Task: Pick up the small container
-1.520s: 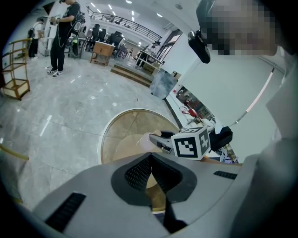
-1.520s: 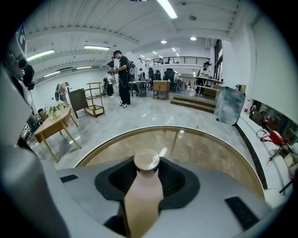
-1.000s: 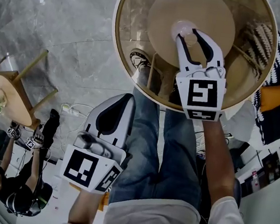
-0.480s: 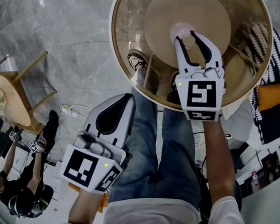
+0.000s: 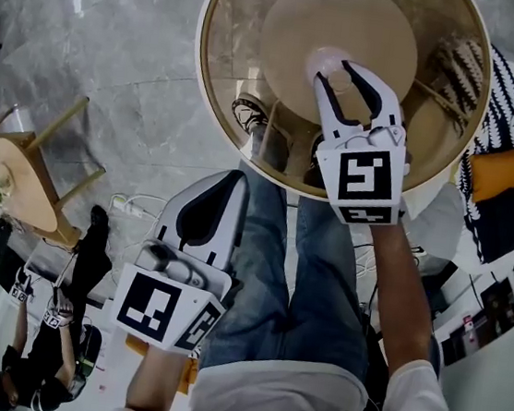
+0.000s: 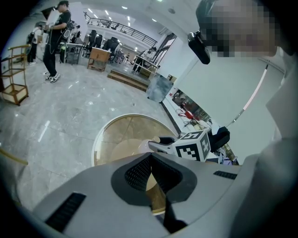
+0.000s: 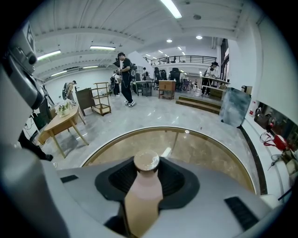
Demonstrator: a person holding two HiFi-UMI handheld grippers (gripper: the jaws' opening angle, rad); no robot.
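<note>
- While the right gripper reaches over the round glass table, its jaws stand wide apart and close on the small container, with a ribbed black pad against each side of its body.
- That container is a pale pink bottle with a flat round cap. It stands upright near the middle of the table, above the tan disc of the table's base that shows through the glass.
- Whether the bottle's foot rests on the glass or hangs just clear of it cannot be told from any view.
- From the right gripper view, the cap rises just past the jaw tips and the table's gold rim curves round behind it.
- Off the table, on its near side, the left gripper hangs low beside the person's jeans. Its jaws are drawn together with nothing between them.
- Well away from the table, a small wooden side table stands on the grey marble floor.
</note>
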